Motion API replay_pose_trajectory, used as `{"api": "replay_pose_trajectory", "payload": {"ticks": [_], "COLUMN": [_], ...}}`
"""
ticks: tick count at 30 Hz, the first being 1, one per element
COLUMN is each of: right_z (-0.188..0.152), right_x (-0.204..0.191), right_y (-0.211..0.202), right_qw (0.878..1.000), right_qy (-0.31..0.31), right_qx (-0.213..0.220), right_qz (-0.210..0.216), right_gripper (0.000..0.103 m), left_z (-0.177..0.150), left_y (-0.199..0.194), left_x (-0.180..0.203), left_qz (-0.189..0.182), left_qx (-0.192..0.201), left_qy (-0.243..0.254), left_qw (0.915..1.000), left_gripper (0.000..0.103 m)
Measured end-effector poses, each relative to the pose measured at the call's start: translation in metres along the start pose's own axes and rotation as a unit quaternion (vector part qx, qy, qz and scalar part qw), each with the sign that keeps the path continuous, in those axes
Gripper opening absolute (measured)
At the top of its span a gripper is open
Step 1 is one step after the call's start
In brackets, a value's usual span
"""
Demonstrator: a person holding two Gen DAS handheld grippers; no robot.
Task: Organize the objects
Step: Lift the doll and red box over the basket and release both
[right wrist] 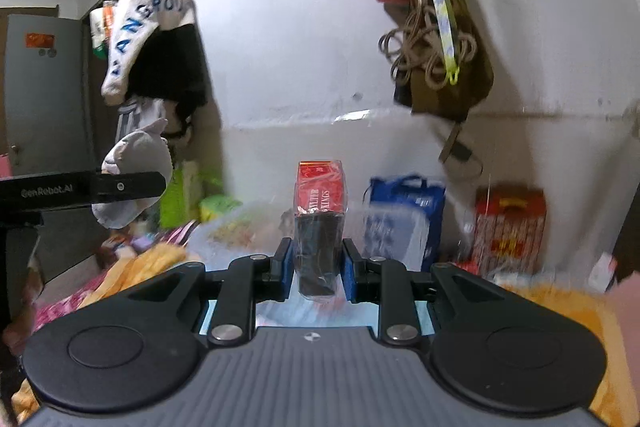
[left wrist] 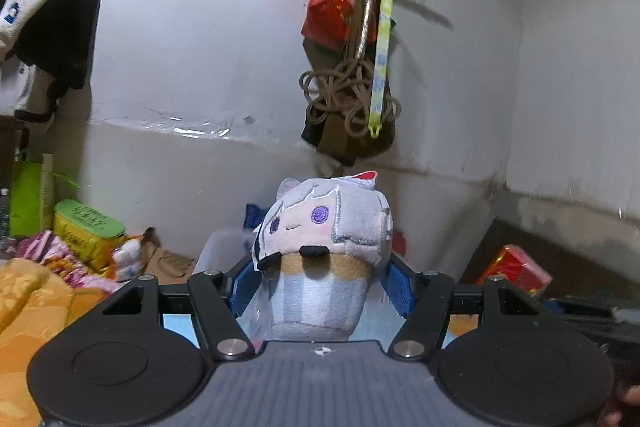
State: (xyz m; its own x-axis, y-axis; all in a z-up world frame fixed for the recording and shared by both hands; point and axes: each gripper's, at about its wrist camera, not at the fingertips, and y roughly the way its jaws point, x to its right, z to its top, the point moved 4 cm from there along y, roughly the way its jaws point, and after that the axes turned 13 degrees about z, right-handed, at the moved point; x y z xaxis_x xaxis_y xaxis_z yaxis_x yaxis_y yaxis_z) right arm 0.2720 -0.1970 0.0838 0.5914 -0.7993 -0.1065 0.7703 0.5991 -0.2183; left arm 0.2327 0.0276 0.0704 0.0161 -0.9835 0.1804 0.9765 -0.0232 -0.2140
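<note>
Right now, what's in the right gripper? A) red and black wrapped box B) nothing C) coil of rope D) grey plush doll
A: the right gripper is closed on a red and black box in clear wrap, standing upright between its blue pads. The grey plush doll sits in the left gripper, and the rope hangs on the wall.
</note>
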Motion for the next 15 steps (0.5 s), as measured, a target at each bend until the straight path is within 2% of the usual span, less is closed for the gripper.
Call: {"api": "replay_pose_trajectory", "payload": {"ticks": [2, 4, 6, 10, 11, 12, 13, 15], "right_z": [0.017, 0.022, 0.021, 0.014, 0.012, 0.008, 0.007, 0.006], "right_x": [0.013, 0.027, 0.038, 0.046, 0.046, 0.045, 0.042, 0.034], "right_y": [0.024, 0.047, 0.070, 0.099, 0.104, 0.109, 0.107, 0.094], "right_qw": [1.000, 1.000, 0.999, 0.998, 0.997, 0.996, 0.996, 0.998], "right_qy": [0.001, 0.010, 0.021, 0.009, 0.009, 0.013, 0.013, -0.003], "right_qx": [-0.002, -0.016, -0.041, -0.065, -0.073, -0.085, -0.083, -0.051], "right_qz": [-0.011, -0.017, -0.011, -0.025, -0.017, -0.006, -0.007, -0.033], "right_gripper": [0.028, 0.028, 0.028, 0.029, 0.039, 0.060, 0.069, 0.103], "left_z": [0.021, 0.034, 0.036, 0.023, 0.019, 0.014, 0.010, 0.002], "left_y": [0.026, 0.056, 0.088, 0.128, 0.134, 0.139, 0.142, 0.139], "left_x": [0.007, 0.016, 0.020, 0.025, 0.025, 0.025, 0.025, 0.024], "left_qz": [0.007, 0.034, 0.054, 0.063, 0.061, 0.061, 0.064, 0.085], "left_qx": [-0.009, -0.013, -0.036, -0.073, -0.077, -0.084, -0.087, -0.078], "left_qy": [0.005, 0.022, 0.027, 0.022, 0.021, 0.024, 0.026, 0.036], "left_qw": [0.9999, 0.9991, 0.9975, 0.9951, 0.9950, 0.9944, 0.9938, 0.9927], "left_gripper": [0.068, 0.068, 0.068, 0.070, 0.070, 0.073, 0.086, 0.103]}}
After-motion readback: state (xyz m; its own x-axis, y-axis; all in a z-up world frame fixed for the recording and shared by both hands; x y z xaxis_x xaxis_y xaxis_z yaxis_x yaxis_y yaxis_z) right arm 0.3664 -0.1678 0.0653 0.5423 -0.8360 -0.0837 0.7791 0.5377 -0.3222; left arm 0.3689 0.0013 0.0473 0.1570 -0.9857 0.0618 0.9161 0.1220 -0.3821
